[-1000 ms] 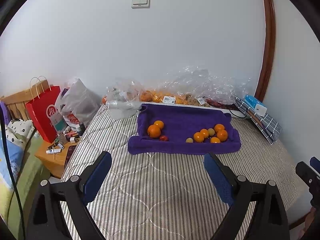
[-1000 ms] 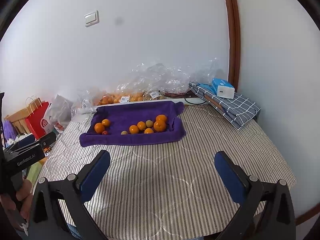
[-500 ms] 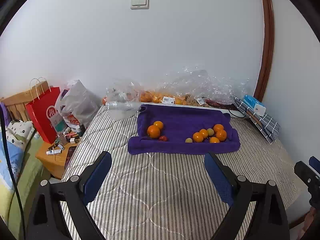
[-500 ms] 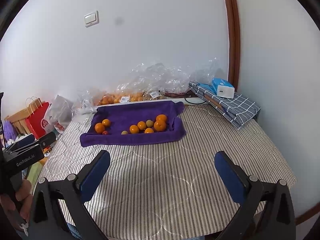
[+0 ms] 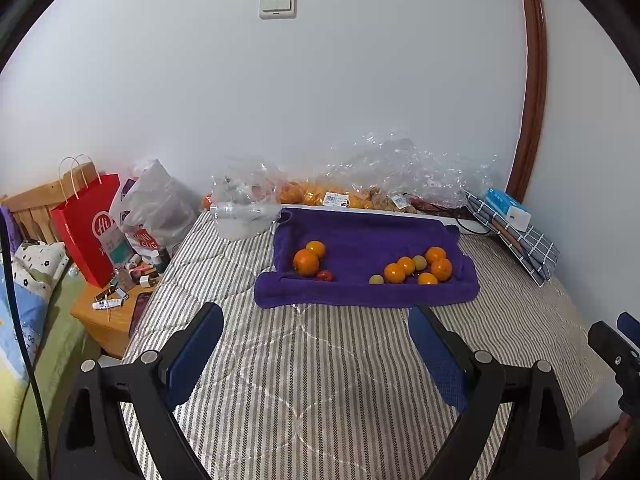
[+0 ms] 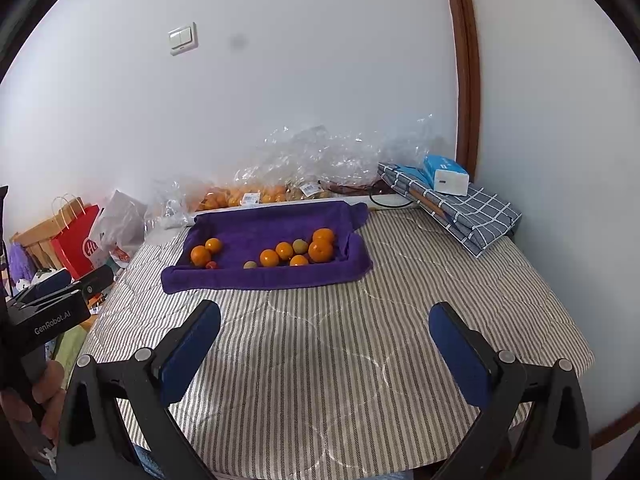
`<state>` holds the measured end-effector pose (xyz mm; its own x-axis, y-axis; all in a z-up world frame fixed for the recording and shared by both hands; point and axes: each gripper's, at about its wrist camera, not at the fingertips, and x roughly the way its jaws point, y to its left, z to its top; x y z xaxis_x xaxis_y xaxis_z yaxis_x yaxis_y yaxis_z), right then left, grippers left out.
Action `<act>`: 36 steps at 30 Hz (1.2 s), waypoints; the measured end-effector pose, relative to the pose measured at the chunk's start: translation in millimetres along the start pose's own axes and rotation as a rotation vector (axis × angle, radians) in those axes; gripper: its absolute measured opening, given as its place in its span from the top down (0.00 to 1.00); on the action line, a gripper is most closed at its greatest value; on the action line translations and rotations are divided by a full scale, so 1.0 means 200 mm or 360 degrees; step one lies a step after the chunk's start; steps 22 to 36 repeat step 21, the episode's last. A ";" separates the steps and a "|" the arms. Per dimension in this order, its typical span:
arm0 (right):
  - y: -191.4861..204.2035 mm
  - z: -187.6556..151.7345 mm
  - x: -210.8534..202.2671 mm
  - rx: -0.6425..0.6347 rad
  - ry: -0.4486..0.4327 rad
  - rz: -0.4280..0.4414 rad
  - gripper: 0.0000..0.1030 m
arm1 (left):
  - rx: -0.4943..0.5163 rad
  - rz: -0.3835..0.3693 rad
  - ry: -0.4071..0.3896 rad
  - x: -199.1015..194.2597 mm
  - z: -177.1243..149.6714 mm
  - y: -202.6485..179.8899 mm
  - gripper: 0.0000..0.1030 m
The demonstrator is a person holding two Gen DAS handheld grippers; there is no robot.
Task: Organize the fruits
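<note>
Purple towel point(image 5: 366, 258) lines a shallow tray near the far edge of the striped bed point(image 5: 320, 360), and it holds the fruit. At its left end sit two oranges point(image 5: 306, 262) with a small red fruit point(image 5: 325, 275) just beside them. Toward its right end lies a cluster of five oranges point(image 5: 416, 268) with two small greenish fruits point(image 5: 376, 279) among them. Behind the tray, along the far edge, clear plastic bags point(image 5: 360, 192) hold more orange fruit, though the crinkled film makes a count hard. On the far right corner a folded checked cloth point(image 5: 520, 236) carries a blue and white box point(image 5: 507, 207).

Left gripper point(image 5: 316, 340) hangs over the near part of the bed, released, nothing between its blue pads. Right gripper point(image 6: 326, 342) is likewise spread wide and empty.
</note>
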<state>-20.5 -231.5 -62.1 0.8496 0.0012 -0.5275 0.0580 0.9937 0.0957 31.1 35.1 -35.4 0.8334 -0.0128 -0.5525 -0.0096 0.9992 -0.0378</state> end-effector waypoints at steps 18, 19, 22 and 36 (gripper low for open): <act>-0.02 0.00 -0.01 0.0006 -0.0002 0.0021 0.01 | 0.0010 -0.0011 -0.0002 -0.03 0.01 -0.03 0.09; -0.02 0.00 -0.01 0.0007 0.0001 0.0024 0.01 | 0.0012 -0.0013 -0.0004 -0.02 0.01 -0.03 0.09; -0.02 0.00 -0.01 0.0005 0.0003 0.0031 0.01 | 0.0012 -0.0016 -0.0014 -0.02 0.01 -0.03 0.07; -0.02 0.00 -0.01 0.0005 0.0003 0.0031 0.01 | 0.0012 -0.0016 -0.0014 -0.02 0.01 -0.03 0.07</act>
